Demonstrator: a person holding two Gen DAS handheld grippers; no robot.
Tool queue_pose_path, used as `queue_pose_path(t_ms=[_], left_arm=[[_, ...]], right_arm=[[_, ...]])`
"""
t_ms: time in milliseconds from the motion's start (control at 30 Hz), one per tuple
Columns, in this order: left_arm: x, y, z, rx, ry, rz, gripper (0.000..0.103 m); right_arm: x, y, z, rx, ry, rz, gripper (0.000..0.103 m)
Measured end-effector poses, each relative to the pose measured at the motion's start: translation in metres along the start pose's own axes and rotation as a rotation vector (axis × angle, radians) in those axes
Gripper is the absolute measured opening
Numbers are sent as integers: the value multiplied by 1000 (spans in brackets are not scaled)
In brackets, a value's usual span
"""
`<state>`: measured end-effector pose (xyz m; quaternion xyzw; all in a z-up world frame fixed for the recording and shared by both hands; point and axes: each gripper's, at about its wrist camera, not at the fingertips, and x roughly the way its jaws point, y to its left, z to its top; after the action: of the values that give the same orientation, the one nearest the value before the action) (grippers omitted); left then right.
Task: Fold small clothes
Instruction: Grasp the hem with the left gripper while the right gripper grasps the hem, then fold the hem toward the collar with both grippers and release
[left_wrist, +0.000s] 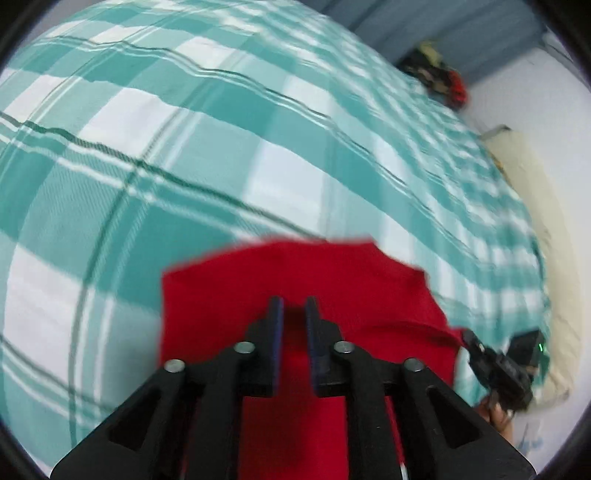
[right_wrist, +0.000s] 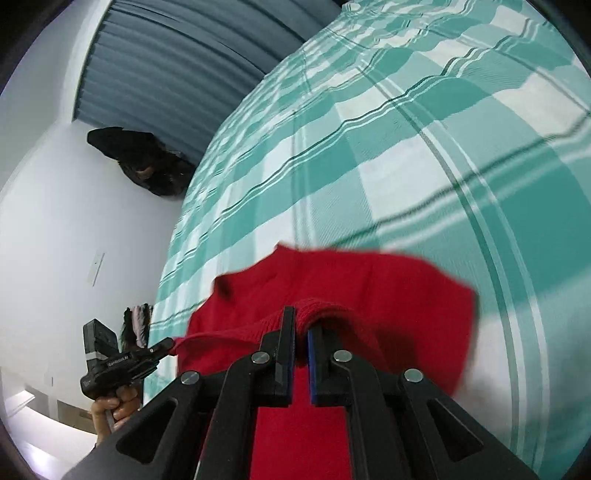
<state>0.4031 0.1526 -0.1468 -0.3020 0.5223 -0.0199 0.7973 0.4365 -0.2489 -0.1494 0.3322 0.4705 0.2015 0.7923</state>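
Both grippers pinching a red garment above a teal plaid bed

Left gripper has its fingers nearly together with red cloth between them, looks like it's clamped on an edge of the red garment, though the actual contact is a bit blurry. Right gripper is squeezed down on a bunched knit fold of the same piece, jaws almost shut. Each wrist view catches the other tool off to the side, gripped by a bare hand and pinching a corner, so the fabric is stretched between them. Garment hangs just over the checked bedsheet. Dark clothes pile sits near the wall.
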Motion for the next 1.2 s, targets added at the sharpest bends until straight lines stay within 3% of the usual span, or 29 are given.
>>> queue_pose_path(t_ms=[33, 100, 133, 233, 300, 367, 433, 467, 533, 633, 667, 700, 733, 800, 933, 1067, 1100, 1133, 1200], left_arm=[[3, 6, 7, -42, -10, -6, 50], [-9, 25, 20, -136, -69, -10, 63], [-17, 32, 23, -165, -101, -5, 63], [-45, 37, 15, -144, -187, -3, 63], [-53, 27, 0, -59, -193, -22, 63], [-42, 5, -15, 94, -109, -32, 63], [-22, -14, -20, 217, -80, 48, 63], [-8, -23, -22, 284, -65, 127, 63], [11, -27, -14, 302, -35, 170, 63], [36, -26, -1, 301, 43, 155, 60], [44, -30, 1, 330, 64, 166, 54], [48, -34, 2, 366, 76, 172, 16], [50, -38, 3, 399, 94, 179, 5], [34, -40, 8, 410, 31, 156, 5], [23, -27, 18, 314, -48, 145, 5], [46, -25, 13, 286, -14, 223, 14], [38, -24, 12, 267, -21, 214, 26], [28, -23, 13, 245, -36, 212, 39], [-9, -23, 7, 247, -146, 239, 41]], right_arm=[[6, -5, 6, 4, -4, -13, 26], [8, -10, 20, 12, -42, -26, 46], [2, -11, 25, 12, -82, -25, 52], [-25, -2, 30, -57, -160, -39, 52], [-34, 11, 28, -138, -135, -23, 52], [-31, 24, 21, -214, -35, -27, 52], [-18, 34, 13, -298, 28, -133, 52], [-11, 34, 12, -319, 41, -156, 52], [11, 31, 13, -339, 98, -199, 52], [43, 22, 15, -355, 176, -236, 48], [48, 17, 16, -363, 189, -241, 43], [54, 16, 12, -378, 212, -243, 16], [57, 18, 12, -409, 220, -275, 5], [45, 24, 14, -434, 157, -291, 5], [21, 28, 26, -415, -3, -271, 5], [60, 5, 24, -363, 111, -325, 8], [63, 4, 21, -353, 120, -336, 10], [54, 6, 17, -351, 91, -335, 18], [29, 15, 14, -365, 22, -358, 36]])
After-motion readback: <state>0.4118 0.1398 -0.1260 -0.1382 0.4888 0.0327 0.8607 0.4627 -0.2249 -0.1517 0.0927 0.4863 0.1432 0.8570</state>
